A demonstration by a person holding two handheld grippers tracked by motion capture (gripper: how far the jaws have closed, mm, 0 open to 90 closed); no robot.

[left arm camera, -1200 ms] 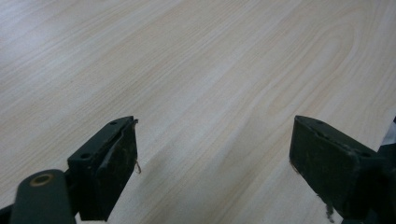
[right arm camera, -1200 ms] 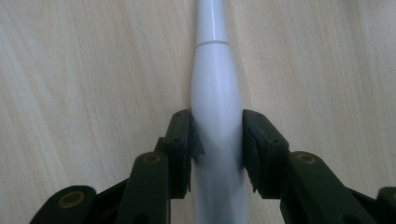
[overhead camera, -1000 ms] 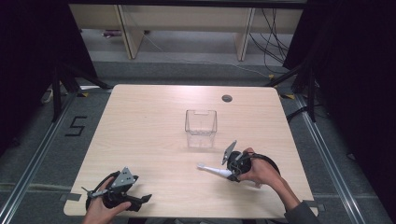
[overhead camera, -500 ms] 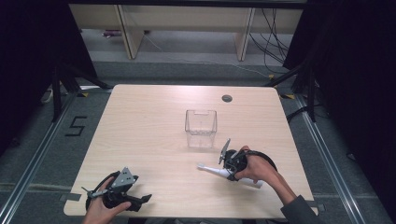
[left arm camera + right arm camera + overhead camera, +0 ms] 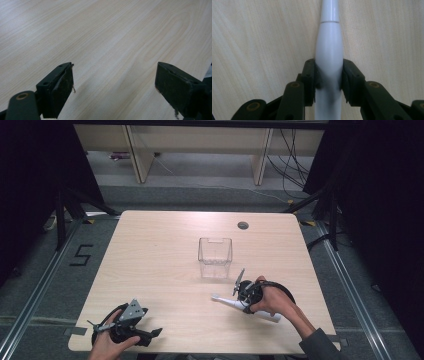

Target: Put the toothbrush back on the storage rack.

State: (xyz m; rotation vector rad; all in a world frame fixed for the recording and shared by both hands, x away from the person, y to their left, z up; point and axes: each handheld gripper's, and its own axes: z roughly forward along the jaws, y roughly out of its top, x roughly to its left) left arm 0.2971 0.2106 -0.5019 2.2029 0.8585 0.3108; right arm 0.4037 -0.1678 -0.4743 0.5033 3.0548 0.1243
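A white electric toothbrush (image 5: 221, 300) lies flat on the pale wood table (image 5: 150, 250), right of centre, with its brush head pointing left. My right gripper (image 5: 244, 304) is shut on the thick part of its handle. In the right gripper view the toothbrush (image 5: 329, 45) runs straight up between the two black jaws, and the right gripper (image 5: 329, 75) presses on both of its sides. My left gripper (image 5: 150, 336) rests near the front left edge. In its own view the left gripper (image 5: 115, 82) stands wide open over bare wood.
A clear, empty plastic box (image 5: 215, 257) stands upright at the table's middle, just behind the toothbrush. A round cable hole (image 5: 243, 225) sits near the far edge. Shelving and cables lie on the floor beyond the table.
My right gripper has shifted slightly left and toward the near edge, settling lower on the toothbrush. The toothbrush lies where it was. The left gripper has stayed still.
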